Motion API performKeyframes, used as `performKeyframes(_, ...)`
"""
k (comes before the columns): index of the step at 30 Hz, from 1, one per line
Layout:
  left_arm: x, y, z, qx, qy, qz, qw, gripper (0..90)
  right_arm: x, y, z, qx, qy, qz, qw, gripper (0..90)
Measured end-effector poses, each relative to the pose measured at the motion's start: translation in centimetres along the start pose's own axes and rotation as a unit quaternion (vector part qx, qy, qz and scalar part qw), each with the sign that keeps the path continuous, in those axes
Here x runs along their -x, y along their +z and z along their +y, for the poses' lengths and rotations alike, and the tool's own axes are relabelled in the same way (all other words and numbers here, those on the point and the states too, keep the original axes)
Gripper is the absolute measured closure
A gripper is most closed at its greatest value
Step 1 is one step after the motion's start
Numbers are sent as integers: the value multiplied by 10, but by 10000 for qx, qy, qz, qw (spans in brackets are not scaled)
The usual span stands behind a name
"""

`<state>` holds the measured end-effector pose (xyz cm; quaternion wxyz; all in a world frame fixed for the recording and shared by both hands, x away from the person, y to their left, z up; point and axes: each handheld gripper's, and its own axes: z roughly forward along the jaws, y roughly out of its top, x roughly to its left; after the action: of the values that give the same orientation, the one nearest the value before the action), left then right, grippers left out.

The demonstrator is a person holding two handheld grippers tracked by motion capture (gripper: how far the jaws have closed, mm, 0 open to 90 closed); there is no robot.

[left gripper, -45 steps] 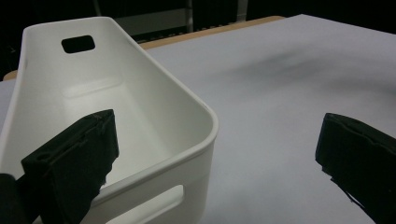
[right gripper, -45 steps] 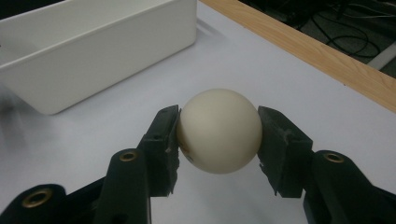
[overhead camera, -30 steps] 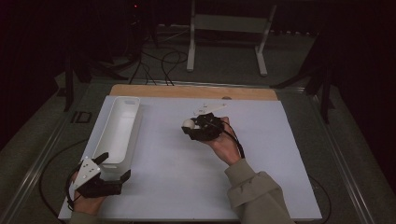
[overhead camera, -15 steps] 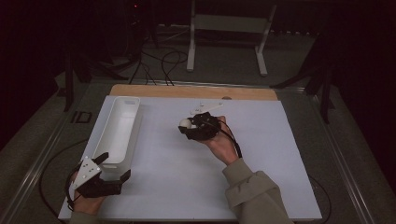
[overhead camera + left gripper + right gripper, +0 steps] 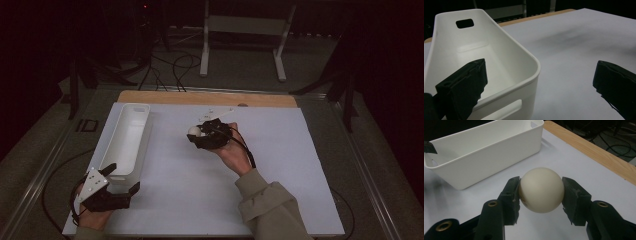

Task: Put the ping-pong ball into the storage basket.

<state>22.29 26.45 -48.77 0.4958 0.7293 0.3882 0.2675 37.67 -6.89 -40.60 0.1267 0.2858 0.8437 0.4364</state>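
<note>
Right gripper (image 5: 541, 192) clamps cream ball (image 5: 541, 190) across widest girth, frame centre, above white sheet. Ball likely hard, smooth, slippery: keep centred grip. Left gripper (image 5: 539, 85) open, straddling white bin (image 5: 534, 62) corner.

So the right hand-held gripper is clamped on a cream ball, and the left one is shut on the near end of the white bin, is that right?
Not quite. The right hand-held gripper does clamp the cream ball, but the left hand-held gripper is open, not shut: the left gripper view shows its jaws spread wide, one over the near end of the white bin, the other out over the table.
</note>
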Motion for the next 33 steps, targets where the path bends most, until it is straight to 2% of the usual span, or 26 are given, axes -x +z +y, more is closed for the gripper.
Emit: performKeyframes(33,0,0,0,-10,12,-10,10000,0,-7,14,8,-52,-18,163,9999,508)
